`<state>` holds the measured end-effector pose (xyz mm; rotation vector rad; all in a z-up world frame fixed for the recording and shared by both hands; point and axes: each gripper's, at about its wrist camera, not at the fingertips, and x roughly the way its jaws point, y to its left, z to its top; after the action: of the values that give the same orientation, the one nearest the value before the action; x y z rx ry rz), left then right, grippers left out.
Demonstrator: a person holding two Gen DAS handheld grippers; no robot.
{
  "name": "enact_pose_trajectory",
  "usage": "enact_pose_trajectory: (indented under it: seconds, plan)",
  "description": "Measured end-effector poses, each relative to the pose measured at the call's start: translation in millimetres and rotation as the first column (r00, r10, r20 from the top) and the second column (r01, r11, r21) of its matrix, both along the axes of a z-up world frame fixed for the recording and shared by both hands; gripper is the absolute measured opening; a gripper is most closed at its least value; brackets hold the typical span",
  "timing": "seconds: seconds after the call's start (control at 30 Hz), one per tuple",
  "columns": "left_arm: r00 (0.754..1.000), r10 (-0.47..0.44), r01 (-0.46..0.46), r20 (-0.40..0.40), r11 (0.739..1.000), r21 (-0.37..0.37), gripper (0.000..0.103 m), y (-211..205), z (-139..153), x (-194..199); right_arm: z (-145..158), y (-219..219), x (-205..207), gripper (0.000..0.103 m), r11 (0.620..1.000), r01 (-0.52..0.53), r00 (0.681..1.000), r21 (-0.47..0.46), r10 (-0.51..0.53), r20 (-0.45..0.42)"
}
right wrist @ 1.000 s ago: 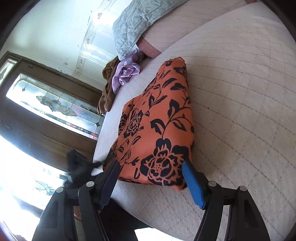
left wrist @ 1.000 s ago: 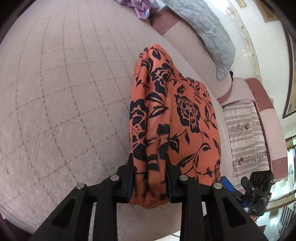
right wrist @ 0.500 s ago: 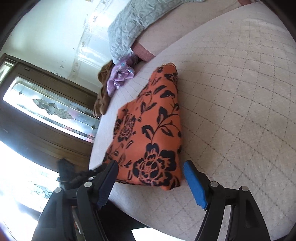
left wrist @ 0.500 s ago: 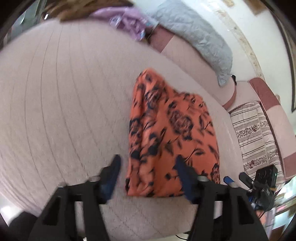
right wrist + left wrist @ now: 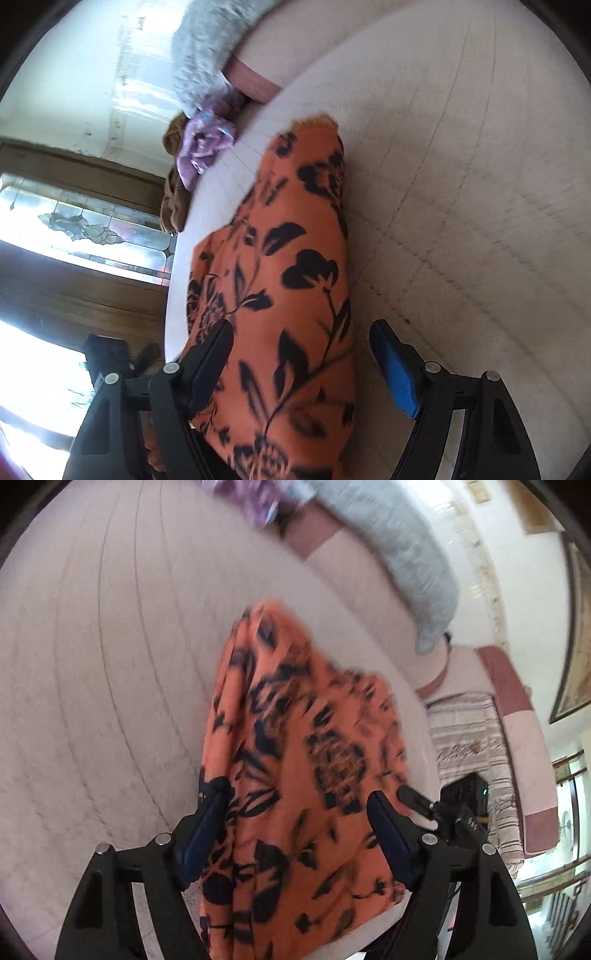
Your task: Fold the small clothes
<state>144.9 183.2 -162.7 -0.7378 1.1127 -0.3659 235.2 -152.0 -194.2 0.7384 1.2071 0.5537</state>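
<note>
An orange garment with a black flower print (image 5: 295, 760) lies folded on the pale quilted bed cover (image 5: 92, 664). It also shows in the right wrist view (image 5: 291, 295). My left gripper (image 5: 299, 805) is open, its jaws spread on either side of the garment's near end. My right gripper (image 5: 301, 339) is open too, its jaws straddling the near end from the other side. Neither holds the cloth. The right gripper's body shows in the left wrist view (image 5: 458, 812). Both views are blurred by motion.
A grey quilted pillow (image 5: 399, 550) lies at the head of the bed. A purple garment (image 5: 203, 147) and a brown one (image 5: 173, 199) are heaped at the bed's far corner. A striped blanket (image 5: 469, 746) lies at the side. A stained-glass door (image 5: 85, 229) stands beyond the bed.
My left gripper opened and let go of the garment's end, pulled back, then came forward over it again. My right gripper stayed open and moved forward over the garment.
</note>
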Motion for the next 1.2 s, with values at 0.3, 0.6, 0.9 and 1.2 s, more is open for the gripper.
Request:
enact_pose_trajectory:
  seconds: [0.3, 0.6, 0.9, 1.2]
  plan:
    - [0.990, -0.036, 0.024, 0.138, 0.996, 0.089, 0.016, -24.2, 28.1, -4.3, 37.3, 35.0, -1.1, 0.037, 0.973, -0.142, 0.978, -0.180, 0.166, 0.125]
    - [0.971, -0.172, 0.154, 0.164, 0.981, 0.119, 0.037, -125.5, 45.0, 54.6, 98.3, -49.7, 20.5, 0.037, 0.971, -0.010, 0.958, -0.239, 0.078, 0.277]
    - [0.996, -0.091, 0.092, 0.023, 0.991, -0.093, 0.078, -110.8, -3.4, 34.9, -0.1, -153.7, 13.9, 0.068, 0.989, 0.149, 0.987, -0.018, -0.148, 0.055]
    - [0.982, -0.184, 0.179, -0.033, 0.977, -0.112, 0.032, -145.8, -29.0, 49.3, -1.0, -119.2, 25.6, 0.047, 0.998, -0.002, 0.999, -0.070, 0.005, 0.045]
